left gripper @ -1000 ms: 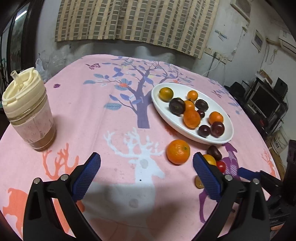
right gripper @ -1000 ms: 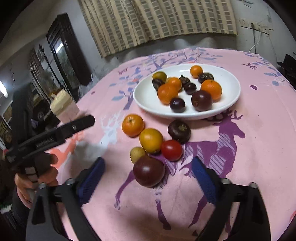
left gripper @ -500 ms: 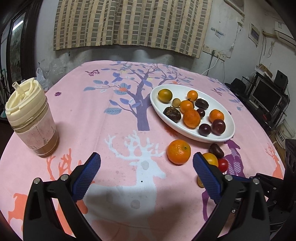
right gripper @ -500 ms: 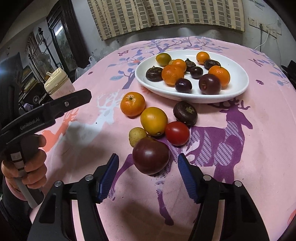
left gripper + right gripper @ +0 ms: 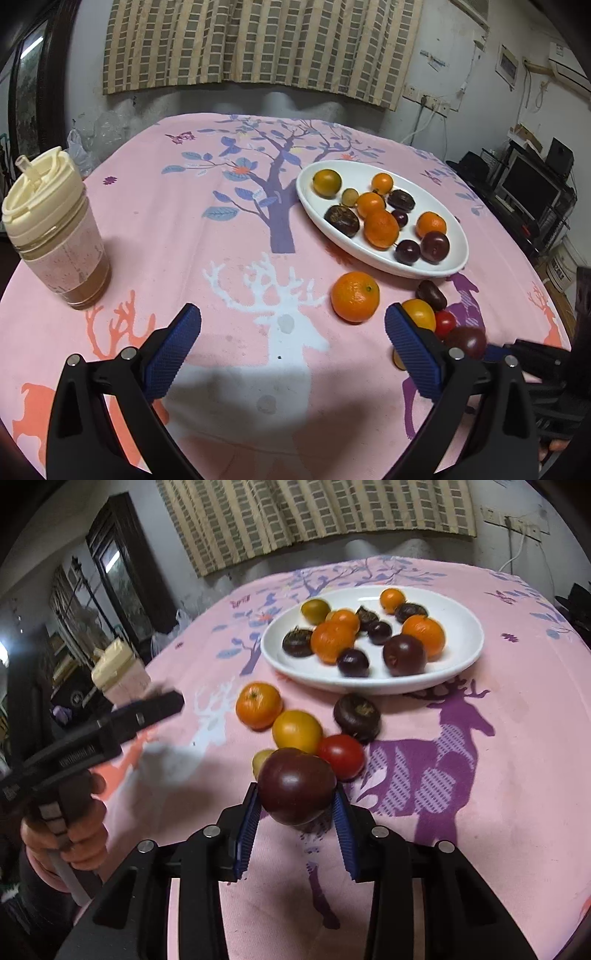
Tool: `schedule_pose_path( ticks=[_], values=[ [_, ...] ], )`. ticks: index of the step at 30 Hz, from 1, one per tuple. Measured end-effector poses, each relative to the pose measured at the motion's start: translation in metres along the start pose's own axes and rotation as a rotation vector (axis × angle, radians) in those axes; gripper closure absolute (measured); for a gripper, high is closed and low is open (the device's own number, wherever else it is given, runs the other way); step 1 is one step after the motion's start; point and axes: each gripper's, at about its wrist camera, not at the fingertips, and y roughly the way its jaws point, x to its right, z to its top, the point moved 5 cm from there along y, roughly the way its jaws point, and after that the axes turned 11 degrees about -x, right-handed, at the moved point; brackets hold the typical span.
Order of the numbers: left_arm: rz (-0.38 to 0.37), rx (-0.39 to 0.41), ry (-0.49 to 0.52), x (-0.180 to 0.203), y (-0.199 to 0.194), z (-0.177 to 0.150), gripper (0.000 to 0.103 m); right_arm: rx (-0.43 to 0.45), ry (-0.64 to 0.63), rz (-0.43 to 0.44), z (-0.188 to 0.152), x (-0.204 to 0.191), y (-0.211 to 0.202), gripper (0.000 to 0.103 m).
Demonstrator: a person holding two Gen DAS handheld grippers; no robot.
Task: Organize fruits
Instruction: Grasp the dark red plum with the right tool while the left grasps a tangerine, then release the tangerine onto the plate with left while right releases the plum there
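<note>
Right tongs [image 5: 296,805] clenched on dark plum [image 5: 296,785]; left tongs [image 5: 291,349] released. We lift clear, then lower gently into plate [image 5: 463,661] gap.

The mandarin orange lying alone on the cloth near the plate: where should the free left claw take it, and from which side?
Grip the mandarin orange across its widest middle, coming from above. The left claw is open, and the yellow fruit to its right leaves a gap.

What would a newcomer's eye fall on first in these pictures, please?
The dark purple plum clamped in the right gripper, close to the camera. Behind it, the white plate heaped with fruit, and loose fruit such as the tangerine on the pink tablecloth.
</note>
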Motion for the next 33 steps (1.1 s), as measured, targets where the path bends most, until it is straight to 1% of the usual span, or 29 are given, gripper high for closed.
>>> schedule_pose_path(
  ticks=[2, 4, 5, 6, 8, 12, 16, 18, 22, 25, 26, 27, 30, 33],
  values=[
    [-0.002, -0.007, 0.042, 0.007, 0.004, -0.002, 0.005, 0.03, 0.03, 0.015, 0.002, 0.006, -0.009, 0.064],
    [0.012, -0.008, 0.108, 0.016, 0.008, -0.005, 0.018, 0.044, 0.055, 0.032, 0.002, 0.01, -0.015, 0.064],
    [0.011, -0.018, 0.13, 0.02, 0.012, -0.005, 0.031, 0.047, 0.066, 0.041, 0.003, 0.011, -0.017, 0.064],
    [0.004, -0.036, 0.154, 0.023, 0.017, -0.005, 0.039, 0.05, 0.075, 0.049, 0.003, 0.013, -0.018, 0.064],
    [-0.015, -0.064, 0.172, 0.027, 0.025, -0.006, 0.048, 0.053, 0.084, 0.054, 0.003, 0.014, -0.02, 0.064],
    [-0.014, -0.062, 0.211, 0.034, 0.032, -0.002, 0.049, 0.056, 0.09, 0.056, 0.004, 0.016, -0.02, 0.064],
    [-0.026, -0.084, 0.258, 0.045, 0.042, 0.001, 0.049, 0.044, 0.102, 0.074, 0.002, 0.015, -0.018, 0.064],
    [-0.023, -0.098, 0.304, 0.052, 0.049, 0.002, 0.049, 0.043, 0.102, 0.07, 0.002, 0.015, -0.018, 0.064],
    [-0.007, -0.103, 0.349, 0.059, 0.06, 0.008, 0.049, 0.041, 0.106, 0.068, 0.0, 0.015, -0.018, 0.063],
    [0.005, -0.114, 0.368, 0.062, 0.069, 0.012, 0.05, 0.042, 0.106, 0.067, 0.0, 0.014, -0.018, 0.063],
    [0.0, -0.127, 0.37, 0.063, 0.073, 0.012, 0.056, 0.043, 0.105, 0.066, 0.0, 0.015, -0.018, 0.064],
    [-0.002, -0.138, 0.372, 0.064, 0.075, 0.012, 0.059, 0.044, 0.102, 0.063, 0.0, 0.015, -0.019, 0.064],
    [0.0, -0.134, 0.367, 0.064, 0.073, 0.011, 0.06, 0.051, 0.092, 0.045, 0.0, 0.015, -0.019, 0.063],
    [-0.019, -0.147, 0.347, 0.06, 0.066, 0.006, 0.061, 0.055, 0.082, 0.029, -0.001, 0.015, -0.02, 0.063]
  ],
)
